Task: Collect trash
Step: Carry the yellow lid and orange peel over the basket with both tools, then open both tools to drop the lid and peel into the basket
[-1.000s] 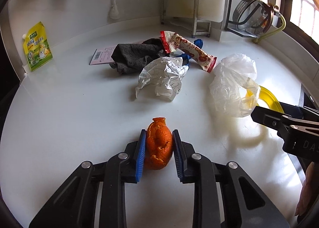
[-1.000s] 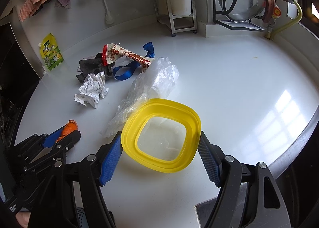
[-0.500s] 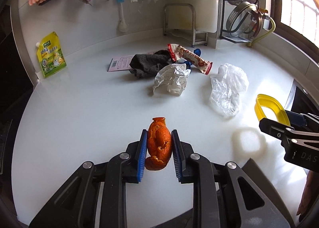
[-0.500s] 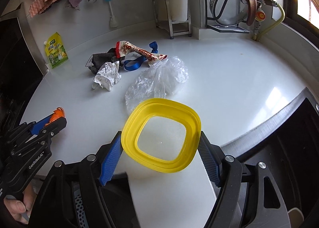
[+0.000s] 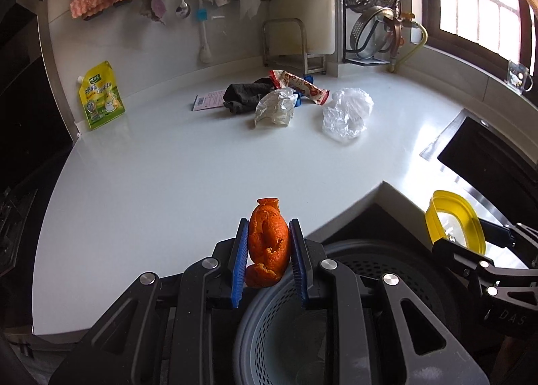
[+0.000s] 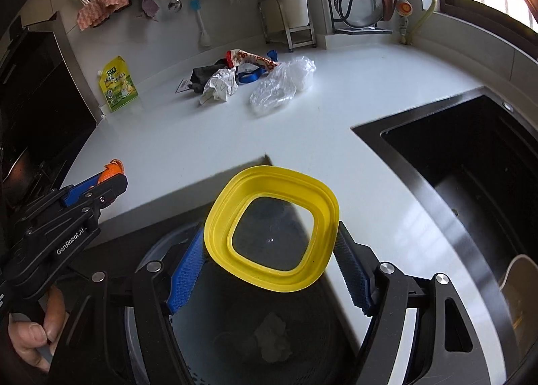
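Observation:
My left gripper (image 5: 268,252) is shut on an orange peel (image 5: 268,243) and holds it over the rim of a grey perforated trash bin (image 5: 269,348) below the counter edge. My right gripper (image 6: 269,265) is shut on a yellow-rimmed clear lid (image 6: 274,226) and holds it above the same bin (image 6: 188,351), which has crumpled paper (image 6: 272,341) inside. On the white counter (image 5: 168,176) lie a crumpled paper ball (image 5: 274,110), a clear plastic bag (image 5: 346,115), a red snack wrapper (image 5: 299,85), a dark cloth (image 5: 243,95) and a blue strap (image 6: 250,75).
A black sink (image 6: 470,163) is set in the counter at the right. A yellow-green pouch (image 5: 100,95) leans on the back wall. A metal rack (image 5: 292,45) and hanging pots (image 5: 376,31) stand at the back. A pink card (image 5: 208,99) lies by the cloth.
Both grippers have pulled back from the counter and now hang over the trash bin, each holding the same thing. The trash on the counter has not moved.

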Demonstrator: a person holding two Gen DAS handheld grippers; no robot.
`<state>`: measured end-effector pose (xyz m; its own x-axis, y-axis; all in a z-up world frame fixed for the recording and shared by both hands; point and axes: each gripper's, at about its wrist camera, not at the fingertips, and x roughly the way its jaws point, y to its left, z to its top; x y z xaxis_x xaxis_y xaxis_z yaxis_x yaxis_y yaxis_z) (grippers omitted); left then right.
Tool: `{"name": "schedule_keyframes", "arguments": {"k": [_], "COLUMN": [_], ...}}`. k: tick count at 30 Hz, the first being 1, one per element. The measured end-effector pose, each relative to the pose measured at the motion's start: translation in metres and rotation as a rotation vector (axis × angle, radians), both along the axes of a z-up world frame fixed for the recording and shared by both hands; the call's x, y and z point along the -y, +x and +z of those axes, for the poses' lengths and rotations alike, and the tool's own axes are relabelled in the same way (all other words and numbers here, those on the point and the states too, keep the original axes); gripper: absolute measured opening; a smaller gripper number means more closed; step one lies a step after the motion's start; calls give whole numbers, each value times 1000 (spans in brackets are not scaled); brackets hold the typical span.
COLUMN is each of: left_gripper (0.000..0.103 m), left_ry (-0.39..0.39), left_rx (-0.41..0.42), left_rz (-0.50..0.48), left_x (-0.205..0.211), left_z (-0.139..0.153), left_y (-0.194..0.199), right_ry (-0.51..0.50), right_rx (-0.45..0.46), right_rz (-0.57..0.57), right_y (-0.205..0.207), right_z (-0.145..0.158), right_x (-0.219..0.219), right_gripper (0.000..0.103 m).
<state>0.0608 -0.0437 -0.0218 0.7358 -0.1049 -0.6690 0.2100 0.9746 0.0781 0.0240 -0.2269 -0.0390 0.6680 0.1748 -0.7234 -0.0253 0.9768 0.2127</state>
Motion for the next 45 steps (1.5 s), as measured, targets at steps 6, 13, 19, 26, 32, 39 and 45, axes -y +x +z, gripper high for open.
{"name": "schedule_keyframes", "arguments": {"k": [6, 13, 19, 26, 32, 39, 45], "left_gripper": [24, 24, 24, 24, 24, 28, 70], "left_ry": [-16, -20, -4, 16, 8, -18, -27], "left_rx": [-18, 2, 2, -24, -64, -103, -89], "left_rz": [-29, -66, -72, -80, -88, -89, -70], "left_x": [-2, -8, -8, -5, -5, -9, -15], "left_z": [-8, -2, -7, -19, -29, -35, -34], "left_y": [-22, -45, -66, -79, -78, -75, -75], "right_ry": [-6, -45, -30, -10, -20, -16, -8], "right_rx": [-6, 36, 13, -2, -32, -43, -37], "right_rz": [-17, -37, -24, -17, -11, 0, 0], "right_y": [-34, -66, -82, -93, -92, -88, -88], "right_z": [-6, 9, -5, -17, -28, -33, -32], "right_x": [0, -7, -15, -18, -23, -28, -24], "right_gripper": [71, 71, 71, 71, 71, 71, 80]}}
